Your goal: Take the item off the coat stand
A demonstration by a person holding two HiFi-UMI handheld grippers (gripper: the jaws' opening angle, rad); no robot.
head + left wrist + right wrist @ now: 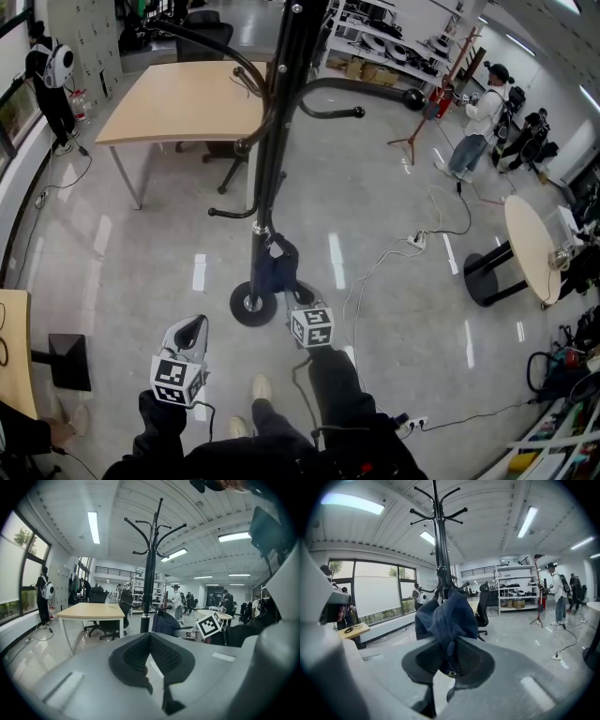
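– Navy cloth, the item (pixel 443 616): where is it hanging?

– It is hanging low on the coat stand (pixel 436 536), close against the black pole and, in the head view, just above the round base. Its top is bunching at the lower hooks; which hook is carrying it cannot be told.

– What is gripping it?

– The right gripper (pixel 449 641) is clenching its jaws on the bottom fold of the cloth. The left gripper (pixel 150 635) is holding its jaws pressed together with nothing between them, and is hovering to the left, well apart from the stand.

– Which relation is governing the coming move?

– The cloth is running upward and away from the right jaws, with its long axis lying nearly along the pole, so the hung end is sitting above and beyond the grip. The right hand is the nearer one. Judged from this, the item is probably needing a lift up the pole before any pull back toward the person; a straight pull is risking a snag on the hook.
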